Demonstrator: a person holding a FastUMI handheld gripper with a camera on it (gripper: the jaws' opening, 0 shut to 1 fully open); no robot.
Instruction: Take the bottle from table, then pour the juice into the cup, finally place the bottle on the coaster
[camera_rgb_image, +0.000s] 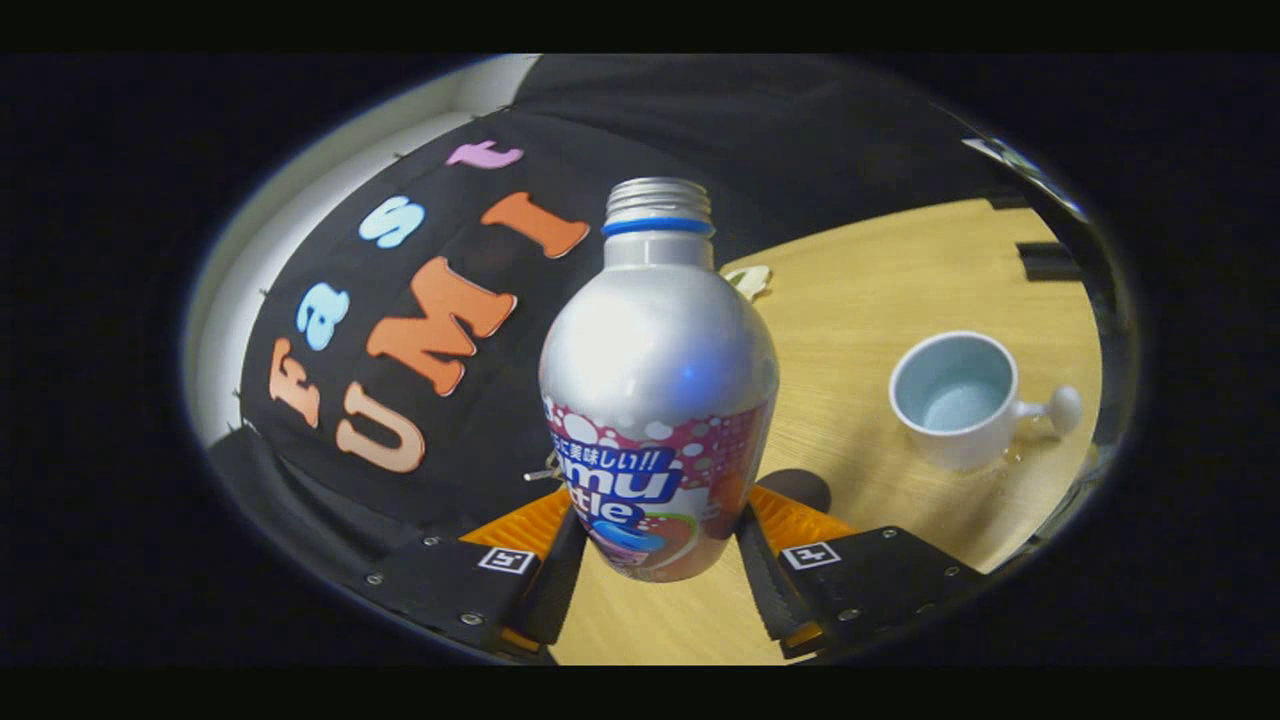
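A silver metal bottle (657, 370) with a pink printed label, a blue neck ring and an uncapped threaded mouth stands between my fingers, held clear of the wooden table (860, 300). My gripper (655, 540) is shut on the bottle's lower body, one finger pressing each side. The view is tilted, so the bottle leans relative to the table. A white cup (955, 400) with a pale blue inside and a knobbed handle sits on the table to the right, beyond the right finger. I cannot tell whether it holds any liquid.
The booth's black cloth wall (480, 420) rises behind and left of the bottle. A small pale object (750, 280) lies on the table just behind the bottle's shoulder. A dark round shadow (795, 490) falls on the table by the right finger.
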